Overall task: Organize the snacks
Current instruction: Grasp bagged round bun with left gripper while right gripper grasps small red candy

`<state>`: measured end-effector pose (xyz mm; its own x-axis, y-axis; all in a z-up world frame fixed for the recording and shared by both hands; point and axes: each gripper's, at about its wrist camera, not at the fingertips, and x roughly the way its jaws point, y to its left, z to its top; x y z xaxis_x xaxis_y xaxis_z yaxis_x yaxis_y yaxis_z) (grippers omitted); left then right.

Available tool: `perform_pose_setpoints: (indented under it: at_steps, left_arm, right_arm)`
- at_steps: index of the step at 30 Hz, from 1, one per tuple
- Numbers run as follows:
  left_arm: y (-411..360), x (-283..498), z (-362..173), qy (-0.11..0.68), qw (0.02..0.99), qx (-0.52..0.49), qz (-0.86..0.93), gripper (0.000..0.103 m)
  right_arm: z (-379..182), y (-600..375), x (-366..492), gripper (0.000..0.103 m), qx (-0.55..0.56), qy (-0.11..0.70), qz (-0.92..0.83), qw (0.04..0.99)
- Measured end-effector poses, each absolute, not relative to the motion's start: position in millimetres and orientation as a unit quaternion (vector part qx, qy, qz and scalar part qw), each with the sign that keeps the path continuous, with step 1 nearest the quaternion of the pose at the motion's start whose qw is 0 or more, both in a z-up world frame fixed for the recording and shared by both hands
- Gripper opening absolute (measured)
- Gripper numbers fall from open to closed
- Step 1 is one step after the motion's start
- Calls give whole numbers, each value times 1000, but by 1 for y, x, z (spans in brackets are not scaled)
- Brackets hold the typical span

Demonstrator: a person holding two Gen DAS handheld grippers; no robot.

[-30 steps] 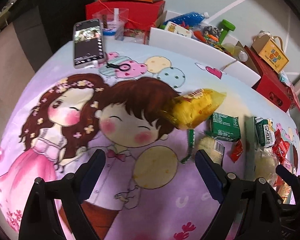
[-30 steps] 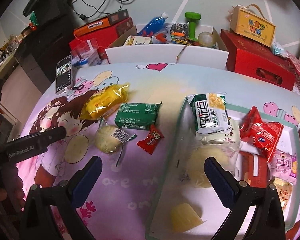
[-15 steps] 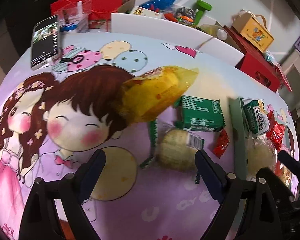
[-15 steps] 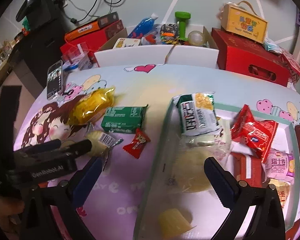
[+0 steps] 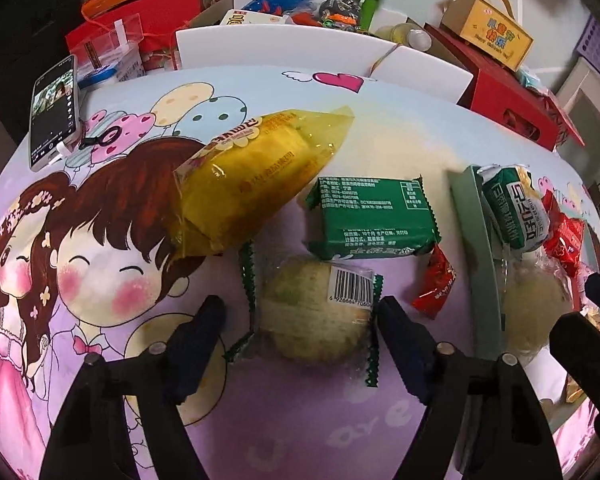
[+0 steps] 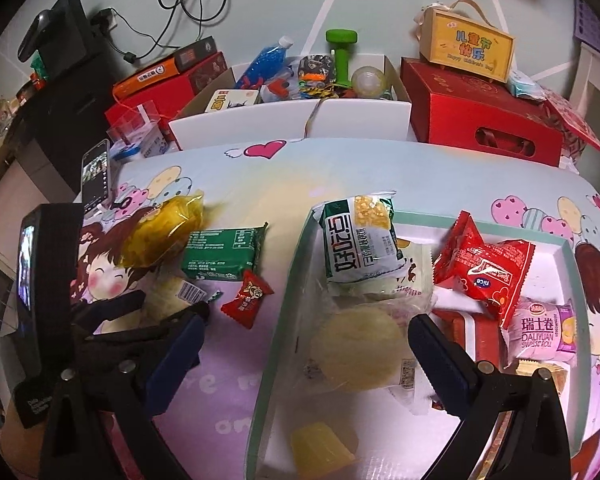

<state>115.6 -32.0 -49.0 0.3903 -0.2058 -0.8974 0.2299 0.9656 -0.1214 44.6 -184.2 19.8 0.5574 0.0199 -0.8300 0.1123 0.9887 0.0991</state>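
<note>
A: Snacks status? Where's the round pastry (image 5: 314, 316)?

B: Pastry lies on the cartoon tablecloth (image 5: 100, 208), in a clear wrapper with a barcode, between the left gripper (image 5: 300, 320) fingers. Jaws closing. Right pad at the wrapper's edge, left pad short of it; no squeeze visible.

A: Neighbours?

B: Green packet (image 5: 370, 218) just behind it, yellow bag (image 5: 252, 184) behind-left, small red candy (image 5: 436, 282) to the right. All outside the tray.

A: Tray?

B: Tray (image 6: 296, 264) sits right of that group. Holds a green-white packet (image 6: 360, 244), red packets (image 6: 484, 276), pink swiss roll (image 6: 544, 326), another round pastry (image 6: 358, 350).

A: Right gripper?

B: Right gripper (image 6: 304, 346) hangs over the tray's near left part, jaws wide, nothing held.
</note>
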Motion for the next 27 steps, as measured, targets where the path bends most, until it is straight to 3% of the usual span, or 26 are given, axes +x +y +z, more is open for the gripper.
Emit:
perform_pose_setpoints:
  at_steps: [3,11,27]
  left_arm:
    - [-25,116,-46,536,834,-2,-128,63]
    - [-1,115,-46,546,830,-30,-108,61]
    - [33,118,-44,554,828,-46,-71,61]
  right_arm:
    - [19,-184,46,103,64,470,-27,880]
    - [15,-168,53,96,37,473,-13,880]
    - [-3,-115,80,53,-43,489,30,871]
